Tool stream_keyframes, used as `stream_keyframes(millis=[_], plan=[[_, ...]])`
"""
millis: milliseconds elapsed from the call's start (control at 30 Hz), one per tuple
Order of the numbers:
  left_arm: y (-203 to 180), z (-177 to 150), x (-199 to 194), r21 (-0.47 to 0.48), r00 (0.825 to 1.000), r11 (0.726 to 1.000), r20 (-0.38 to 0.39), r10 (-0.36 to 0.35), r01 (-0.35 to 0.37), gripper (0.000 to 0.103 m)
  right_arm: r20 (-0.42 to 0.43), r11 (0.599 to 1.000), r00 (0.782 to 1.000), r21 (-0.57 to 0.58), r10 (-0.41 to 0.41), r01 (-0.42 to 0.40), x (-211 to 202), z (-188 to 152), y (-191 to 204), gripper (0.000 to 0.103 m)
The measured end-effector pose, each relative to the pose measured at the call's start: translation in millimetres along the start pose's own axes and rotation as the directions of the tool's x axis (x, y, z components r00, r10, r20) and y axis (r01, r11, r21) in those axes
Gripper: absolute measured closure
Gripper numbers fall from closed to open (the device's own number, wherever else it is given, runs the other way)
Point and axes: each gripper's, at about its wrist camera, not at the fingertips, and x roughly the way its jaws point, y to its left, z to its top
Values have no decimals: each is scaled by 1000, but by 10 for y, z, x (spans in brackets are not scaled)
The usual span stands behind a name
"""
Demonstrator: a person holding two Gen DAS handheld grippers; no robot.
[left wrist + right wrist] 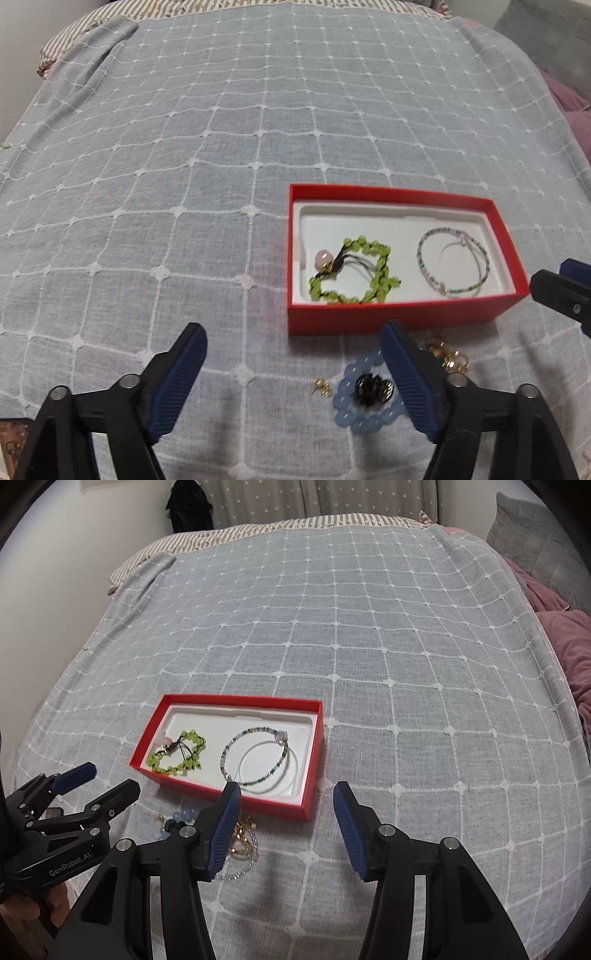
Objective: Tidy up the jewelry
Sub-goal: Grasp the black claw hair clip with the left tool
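A red box (388,317) (236,797) with a white liner lies on the bed. In it are a green bead bracelet (351,273) (177,755) and a thin multicoloured bead bracelet (454,262) (255,757). In front of the box lie a blue bead bracelet (354,406) (181,818) with a black piece (371,387) on it, a small gold earring (321,386) and gold chain jewelry (450,356) (242,840). My left gripper (295,373) (98,781) is open and empty beside the blue bracelet. My right gripper (288,821) is open and empty by the box's near corner.
The bed has a grey-blue cover (221,147) (369,646) with a white grid. A pink blanket (569,657) and grey pillow (532,535) lie at the right. A striped sheet (258,528) shows at the far edge.
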Motion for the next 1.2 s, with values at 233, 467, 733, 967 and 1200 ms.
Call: stream_keyframes(millis=[233,467,733,967,1200], plan=[[149,-174,45,-24,999,999,-46,23,-24,12,-46,1000,999,-11,-22,21,9,-213,52,34],[322,-317,130,-39,997,998,-67,48,-51,11,-86,999,996,-9,-39,38,141,-420,26,33],[373,-424,224,-31,995,1000,-103,-2,-1,11,-139,993,984,-57,-109,102,368,-602,0,33],[136,-442,114,60,992,992,-76,-105,110,24,-147,991,983,-90,-107,95,425,-625,72,33],[-78,-486,159,104,976,976,-122,-179,192,62,-159,991,981,-95,-113,99,433,-654,112,33]])
